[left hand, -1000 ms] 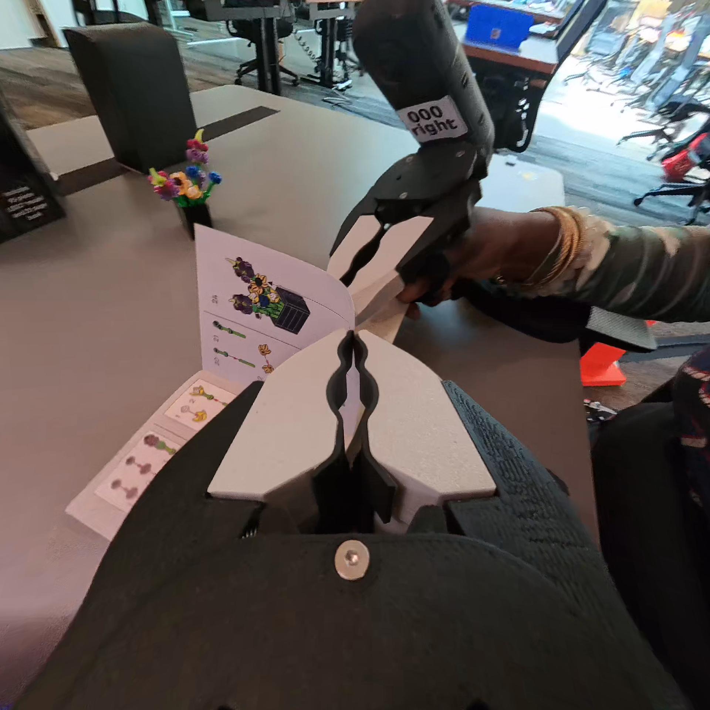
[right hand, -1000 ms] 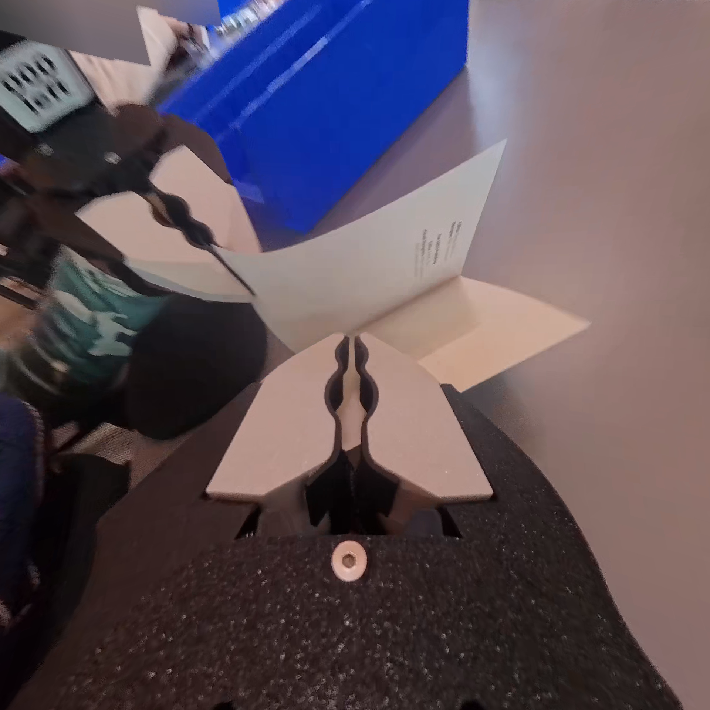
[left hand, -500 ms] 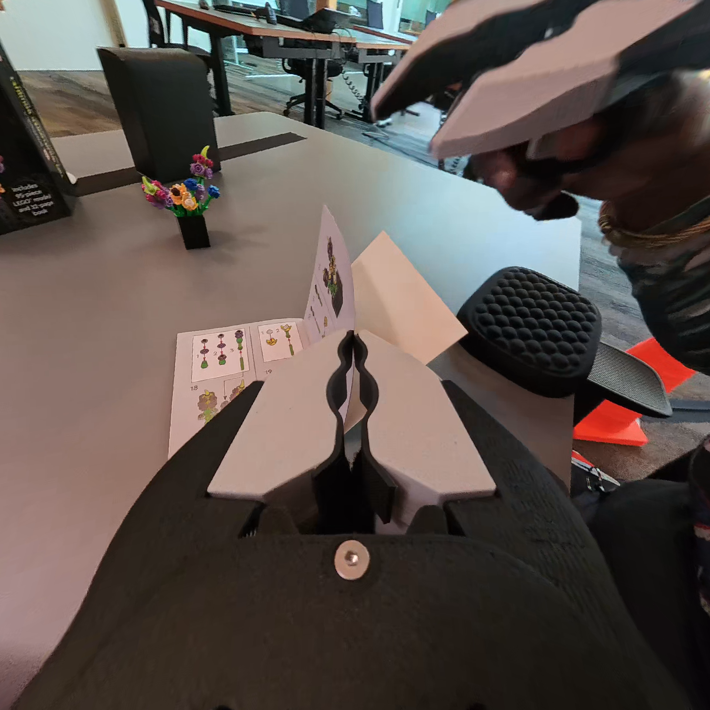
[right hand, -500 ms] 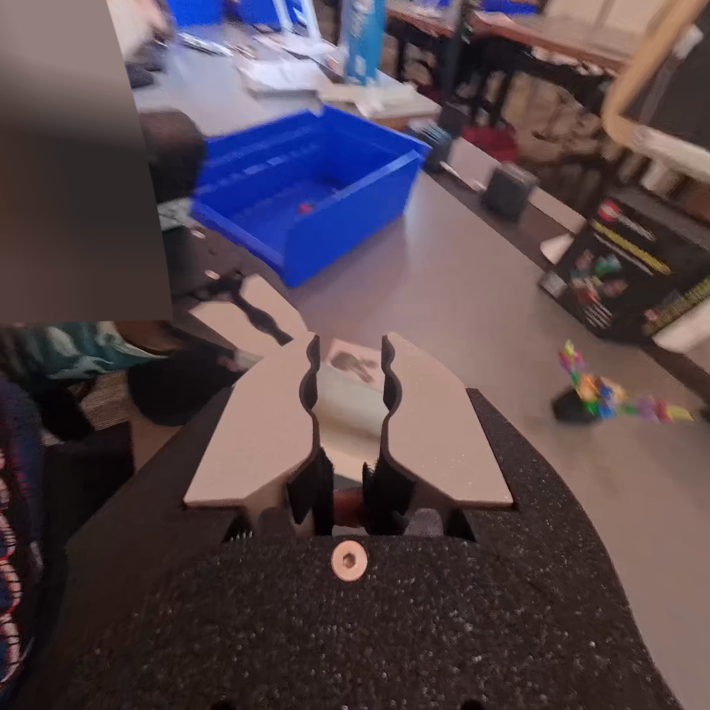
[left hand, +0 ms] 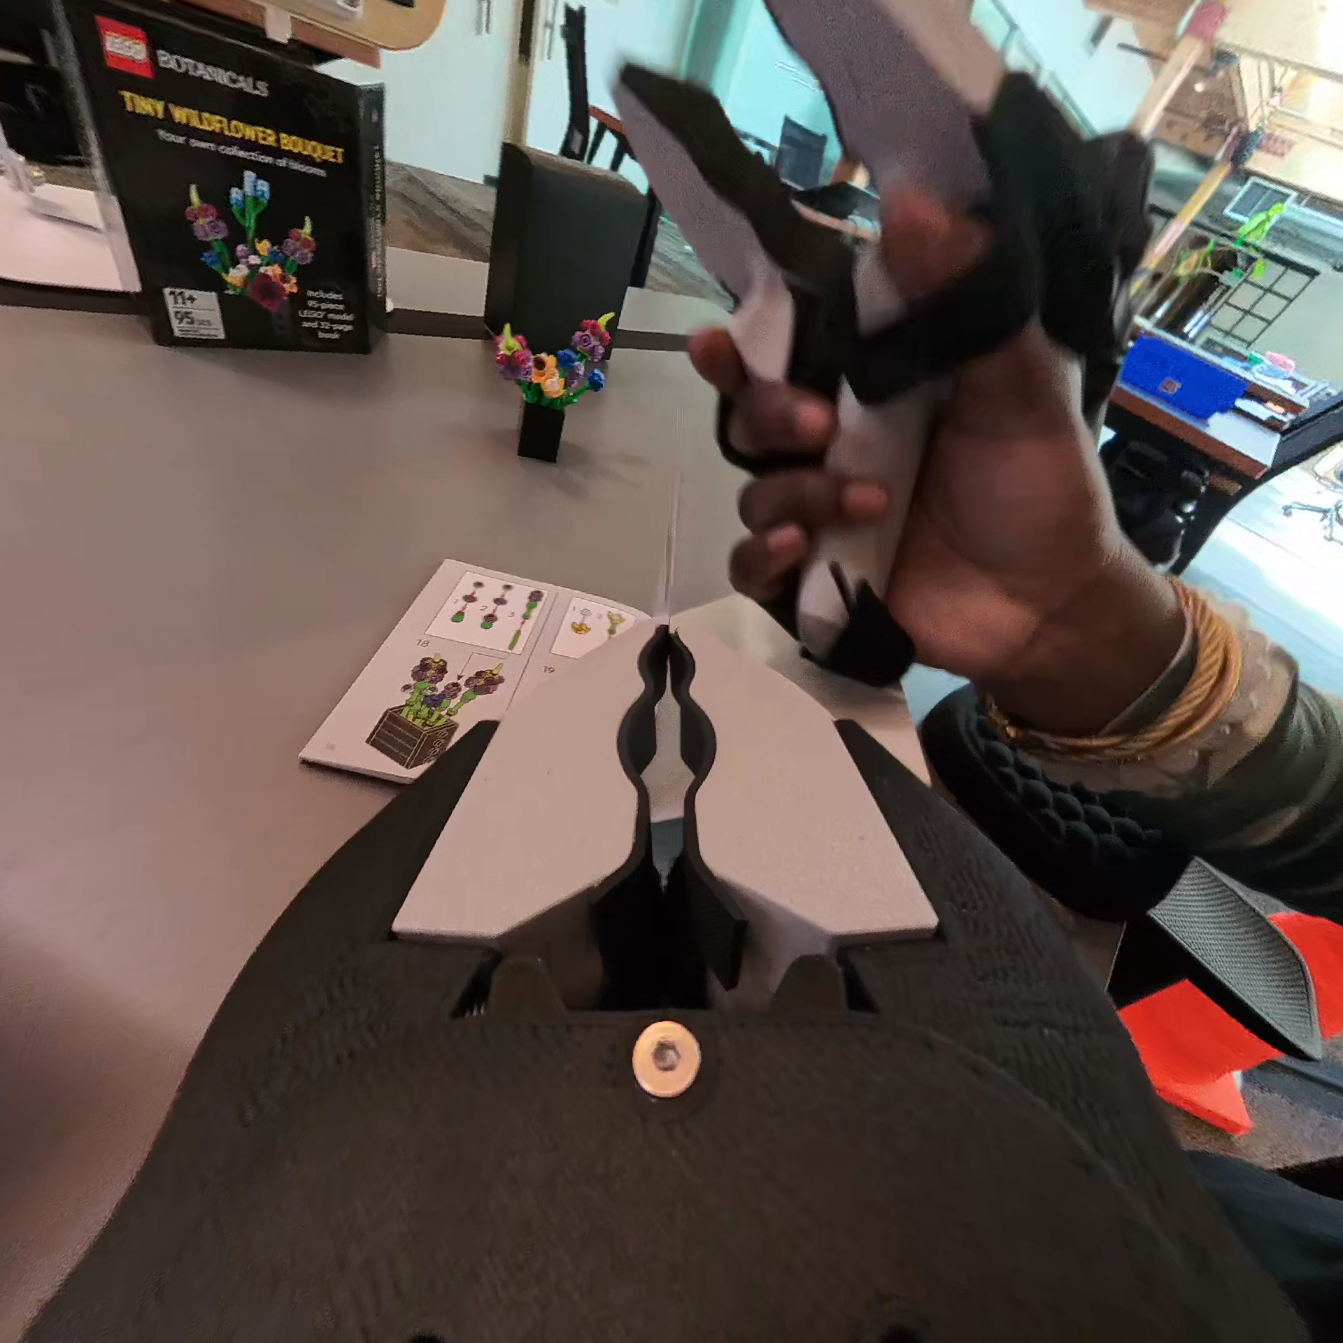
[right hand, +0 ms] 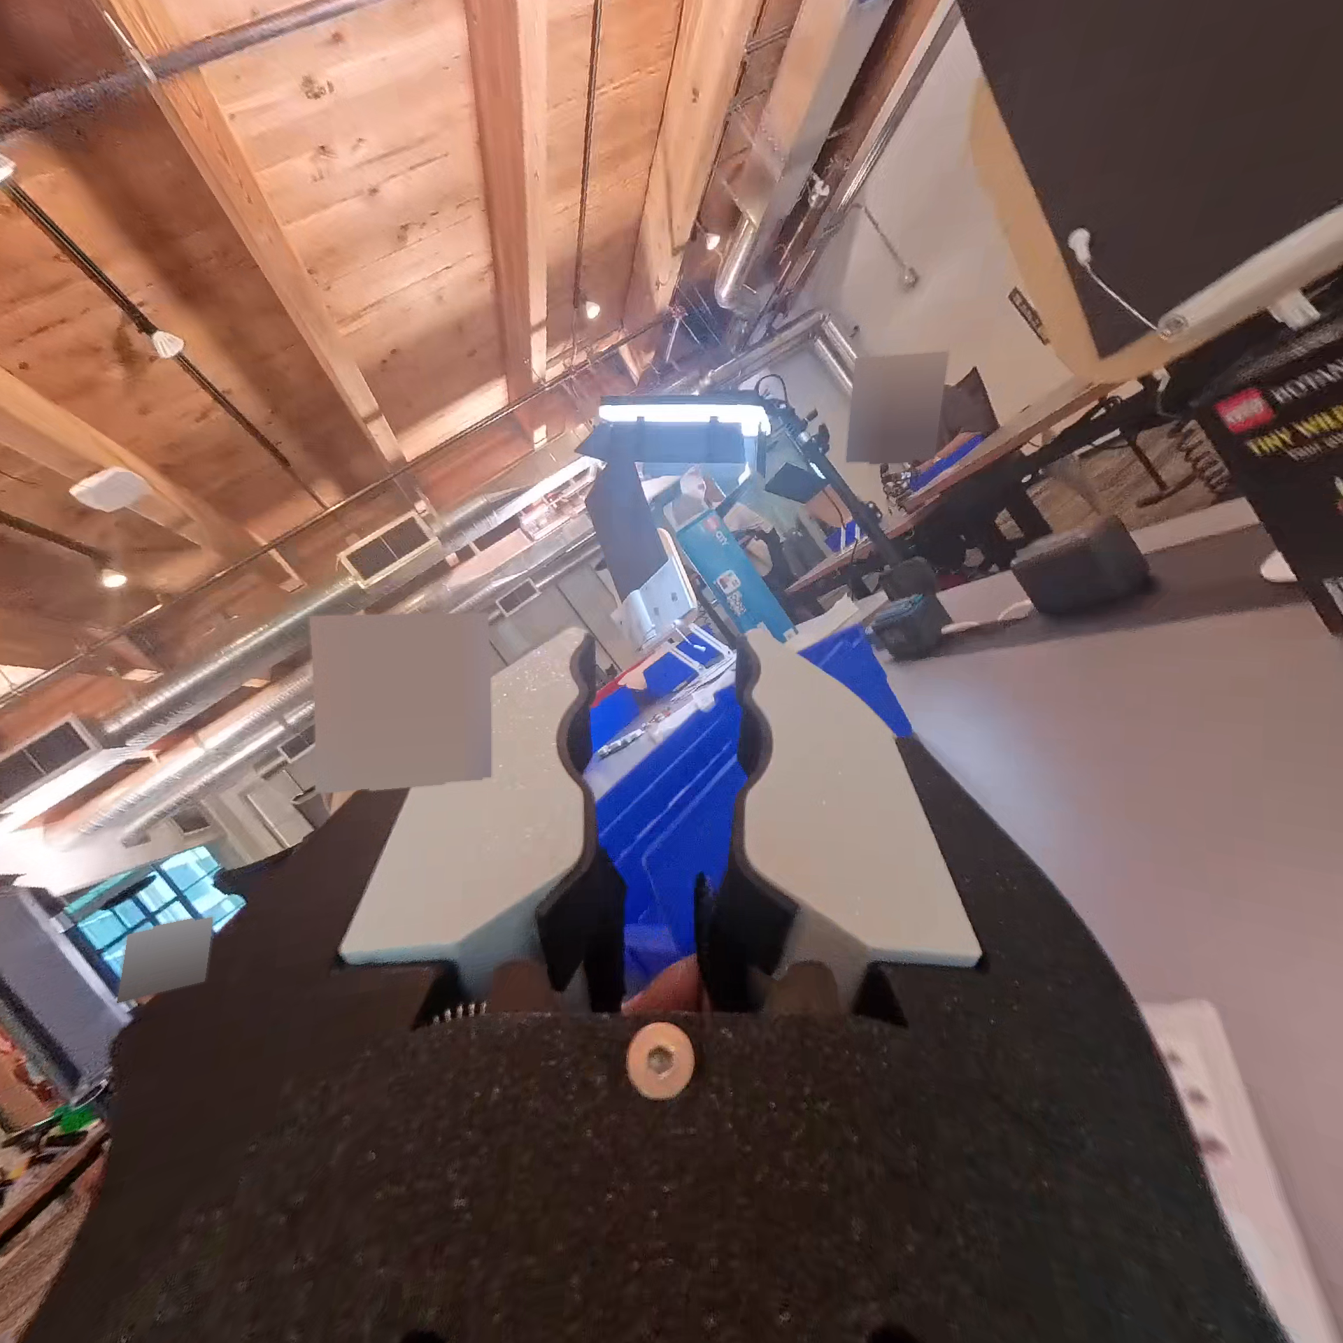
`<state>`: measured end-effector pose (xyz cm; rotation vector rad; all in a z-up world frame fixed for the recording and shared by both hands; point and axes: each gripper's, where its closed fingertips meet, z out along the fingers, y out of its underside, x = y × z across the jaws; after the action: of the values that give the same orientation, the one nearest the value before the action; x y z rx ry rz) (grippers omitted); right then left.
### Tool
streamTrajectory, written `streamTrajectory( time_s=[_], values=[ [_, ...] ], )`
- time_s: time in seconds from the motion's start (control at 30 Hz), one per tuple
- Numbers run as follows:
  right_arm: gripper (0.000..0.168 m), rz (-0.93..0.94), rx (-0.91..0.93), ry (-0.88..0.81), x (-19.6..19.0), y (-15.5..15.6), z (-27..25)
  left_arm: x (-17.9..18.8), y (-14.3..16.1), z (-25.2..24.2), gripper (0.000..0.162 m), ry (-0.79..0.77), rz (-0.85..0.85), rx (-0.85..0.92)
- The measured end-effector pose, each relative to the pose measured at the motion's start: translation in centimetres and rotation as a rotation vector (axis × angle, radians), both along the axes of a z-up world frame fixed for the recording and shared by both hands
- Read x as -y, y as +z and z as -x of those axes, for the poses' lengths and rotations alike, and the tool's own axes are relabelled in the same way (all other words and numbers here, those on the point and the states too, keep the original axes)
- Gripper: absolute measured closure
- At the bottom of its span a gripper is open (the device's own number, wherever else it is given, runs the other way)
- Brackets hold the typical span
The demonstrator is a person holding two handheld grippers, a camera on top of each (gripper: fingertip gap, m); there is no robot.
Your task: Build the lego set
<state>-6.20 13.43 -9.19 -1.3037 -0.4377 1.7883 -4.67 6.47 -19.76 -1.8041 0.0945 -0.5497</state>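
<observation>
An open instruction booklet [left hand: 465, 668] lies on the grey table [left hand: 218, 509]. My left gripper [left hand: 666, 639] is shut on one of its pages [left hand: 667, 763], which stands upright and edge-on above the fingertips. A small lego flower bouquet [left hand: 552, 370] in a black vase stands farther back. My right gripper [left hand: 727, 51] is lifted above the table to the right in a hand, open and empty. In the right wrist view it [right hand: 665, 647] points up toward the ceiling, and a strip of the booklet [right hand: 1221, 1090] shows at the lower right.
The black lego box [left hand: 240, 196] stands at the back left, also in the right wrist view [right hand: 1279, 450]. A black block [left hand: 567, 225] is behind the bouquet. A blue bin [right hand: 668, 799] sits on the table. A chair armrest [left hand: 1054, 814] is at the table's right edge. About 12 centimeters separates my left fingertips from my right. It is some 20 centimeters from my right tips to the small lego flower bouquet [left hand: 552, 370].
My right gripper let go of the page, opened, and rose while tilting up toward the ceiling. My left gripper kept its hold; the page now stands upright and edge-on.
</observation>
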Motion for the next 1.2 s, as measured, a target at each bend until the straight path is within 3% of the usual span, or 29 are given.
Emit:
streamTrajectory(
  time_s=[0.1, 0.2, 0.3, 0.4, 0.47, 0.6, 0.77, 0.97, 1.2],
  values=[
    [0.132, 0.003, 0.019, 0.036, 0.3, -3.4, -2.6, 0.1, -0.1, 0.7, 0.161, -0.001, 0.011, 0.072],
    [0.126, 0.07, 0.161, 0.201, 2.2, -8.3, -3.1, 0.1, -0.4, 0.4, 0.161, -0.039, 0.035, 0.089],
    [0.12, 0.178, 0.165, 0.302, 2.4, -8.6, -3.3, 0.6, 0.0, -1.1, 0.158, -0.156, 0.01, 0.073],
    [0.119, 0.186, 0.256, 0.37, 3.2, -9.8, -2.8, 1.5, 0.7, -2.1, 0.122, -0.33, 0.004, 0.064],
    [0.122, 0.166, 0.278, 0.452, 4.2, -10.0, -2.9, 1.4, 1.2, -1.5, 0.11, -0.39, 0.021, 0.081],
    [0.134, 0.12, 0.285, 0.593, 5.6, -10.1, -4.3, 0.5, 2.6, -1.0, 0.116, -0.504, 0.123, 0.291],
    [0.142, 0.07, 0.279, 0.766, 6.7, -10.0, -5.7, -1.7, 1.2, -1.0, 0.138, -0.498, 0.229, 0.341],
    [0.146, 0.049, 0.269, 0.866, 7.6, -9.9, -6.1, -1.8, -0.4, -3.6, 0.136, -0.526, 0.329, 0.415],
    [0.149, 0.043, 0.268, 0.893, 7.9, -9.8, -6.3, -1.7, 0.6, -4.7, 0.139, -0.596, 0.345, 0.671]
  ],
)
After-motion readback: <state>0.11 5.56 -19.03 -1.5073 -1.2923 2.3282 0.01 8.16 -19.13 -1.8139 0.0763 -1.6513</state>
